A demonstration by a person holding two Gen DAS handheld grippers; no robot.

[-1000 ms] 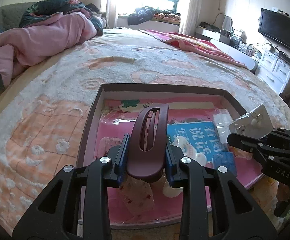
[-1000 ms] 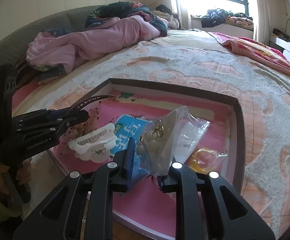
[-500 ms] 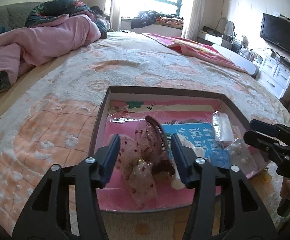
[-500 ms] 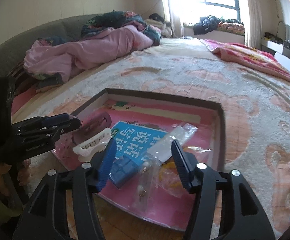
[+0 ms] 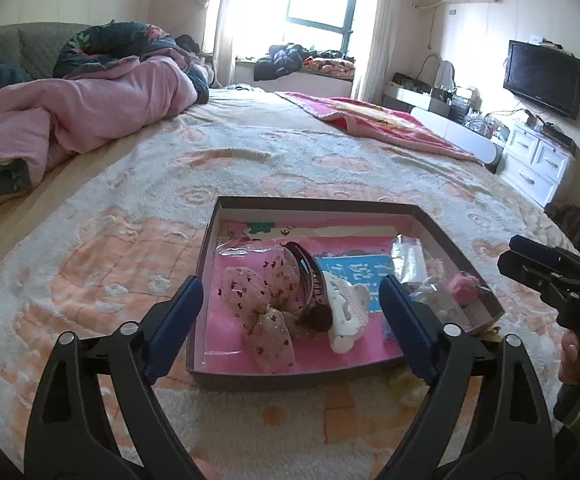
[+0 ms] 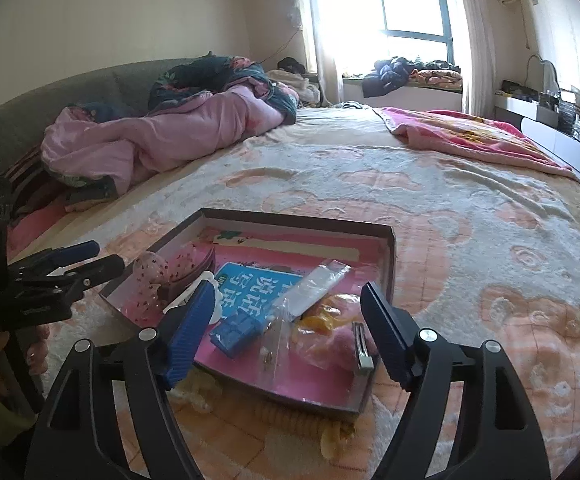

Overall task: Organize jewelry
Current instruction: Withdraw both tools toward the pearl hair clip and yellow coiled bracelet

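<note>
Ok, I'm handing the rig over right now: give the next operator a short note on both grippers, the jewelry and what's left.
Left gripper: open, empty; jaws just opened.
Right gripper: open, empty; jaws just opened.
In the shallow brown box with pink lining: dark maroon hair claw resting against the spotted pink fabric bow and white hair claw; clear earring bag near the front edge.
Done: both pieces are in the box.
Left: a yellowish item lies on the blanket in front of the box; check it.
</note>
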